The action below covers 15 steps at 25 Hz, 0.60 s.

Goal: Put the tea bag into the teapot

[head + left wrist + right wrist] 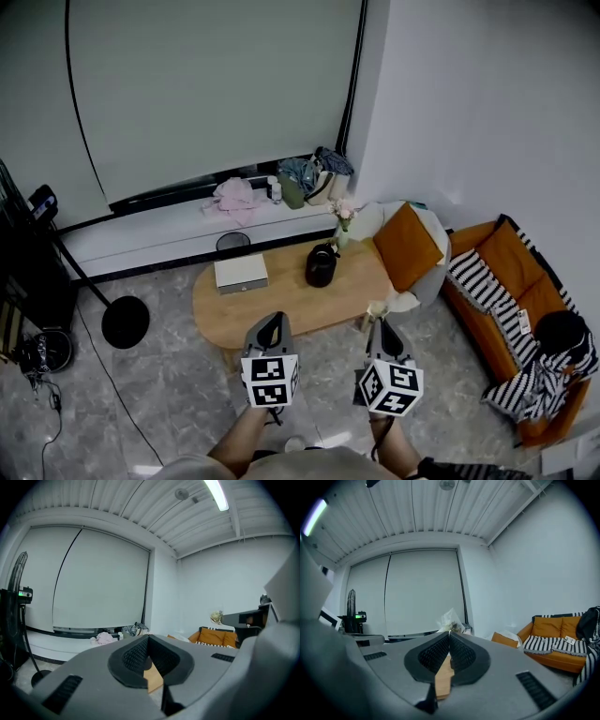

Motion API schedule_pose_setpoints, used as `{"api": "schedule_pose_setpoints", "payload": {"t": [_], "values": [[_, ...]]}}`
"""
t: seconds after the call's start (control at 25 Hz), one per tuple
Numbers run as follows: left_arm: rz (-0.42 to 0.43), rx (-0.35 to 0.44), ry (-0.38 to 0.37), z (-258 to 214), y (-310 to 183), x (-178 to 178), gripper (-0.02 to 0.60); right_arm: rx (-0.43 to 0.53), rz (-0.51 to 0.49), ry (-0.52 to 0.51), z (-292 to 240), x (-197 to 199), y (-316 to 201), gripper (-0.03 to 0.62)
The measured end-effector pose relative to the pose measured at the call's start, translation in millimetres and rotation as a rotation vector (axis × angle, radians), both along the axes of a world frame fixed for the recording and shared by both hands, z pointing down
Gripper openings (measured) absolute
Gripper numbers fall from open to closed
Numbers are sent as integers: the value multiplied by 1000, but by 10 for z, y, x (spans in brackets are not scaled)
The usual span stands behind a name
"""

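1. Right gripper [449,633] — jaws together, clamped on the tea bag [451,619], a crinkly clear packet sticking out past the tips. In the head view this gripper [382,324] is at lower centre-right of the frame, w/ the bag [377,308] at its tip, near the table's right end.
2. Left gripper [148,636] — jaws closed tip to tip, nothing btwn them. In the head view it [275,321] is at lower centre, left of the right gripper, tips at the table's near edge.
3. Teapot [321,265] — black, upright on the table at frame centre. It is apart from the bag, up and left of it.
4. Table [234,314] — oval, light wood, frame centre.
5. Grey box [241,273] — flat, on the table, left of the teapot and not touching it.
6. Vase [342,236] w/ pale flowers — on the table's far edge, just beside the teapot, to its upper right.
7. Orange cushion [407,246] — on a pale chair, right of the table.
8. Sofa [511,272] — orange, at the right edge of the frame, striped throws on it.
9. Stand w/ round black base [126,322] — on the floor, left of the table.
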<state>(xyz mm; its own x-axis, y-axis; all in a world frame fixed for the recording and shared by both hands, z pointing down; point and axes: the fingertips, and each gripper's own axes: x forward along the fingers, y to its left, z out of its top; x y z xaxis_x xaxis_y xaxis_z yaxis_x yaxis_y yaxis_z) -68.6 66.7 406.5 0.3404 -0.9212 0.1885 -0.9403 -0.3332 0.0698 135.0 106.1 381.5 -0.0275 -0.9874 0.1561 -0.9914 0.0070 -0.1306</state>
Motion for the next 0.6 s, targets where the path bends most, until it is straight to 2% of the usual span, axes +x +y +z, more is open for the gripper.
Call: {"api": "schedule_pose_setpoints", "payload": {"t": [0.4, 0.6], "values": [[-7, -46, -9, 193, -278, 168, 5, -32, -4, -19, 178, 184, -266, 34], [15, -58, -15, 281, -437, 284, 5, -51, 18, -25, 281, 300, -352, 34]]}}
